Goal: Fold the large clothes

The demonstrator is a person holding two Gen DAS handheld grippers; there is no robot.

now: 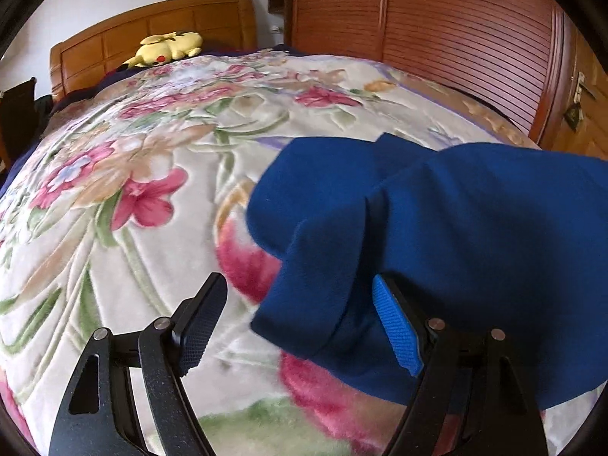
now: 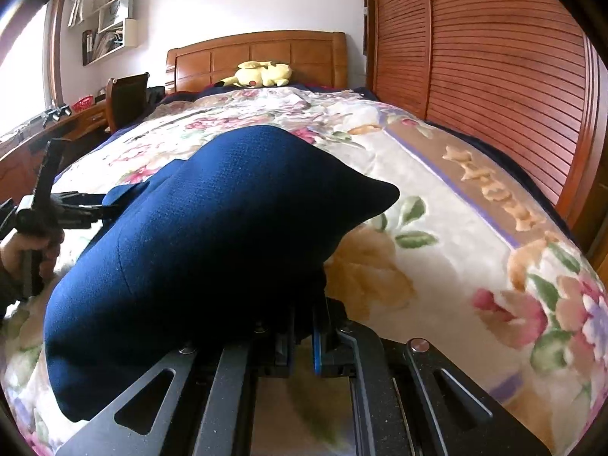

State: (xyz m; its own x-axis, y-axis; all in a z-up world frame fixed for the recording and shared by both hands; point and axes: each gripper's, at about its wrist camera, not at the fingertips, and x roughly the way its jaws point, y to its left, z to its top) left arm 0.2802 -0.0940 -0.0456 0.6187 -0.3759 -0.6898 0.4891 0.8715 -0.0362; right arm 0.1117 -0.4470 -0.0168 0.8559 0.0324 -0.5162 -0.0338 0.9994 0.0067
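A dark blue garment [image 1: 456, 228] hangs bunched above the floral blanket [image 1: 152, 152] on the bed. In the left wrist view my left gripper [image 1: 300, 323] stands open. A flap of the garment lies between its fingers, close to the bright blue right pad [image 1: 395, 326], and the left pad [image 1: 201, 323] is clear of the cloth. In the right wrist view my right gripper [image 2: 304, 338] is shut on the garment [image 2: 212, 228], which bulges up over the fingers and hides their tips. A hand [image 2: 22, 250] holds the other tool at the far left.
A yellow plush toy [image 1: 169, 49] lies by the wooden headboard [image 1: 152, 30]. Louvred wardrobe doors [image 1: 456, 38] run along the bed's right side. A desk and chair [image 2: 127, 95] stand left of the bed. The blanket [image 2: 437, 228] spreads wide around the garment.
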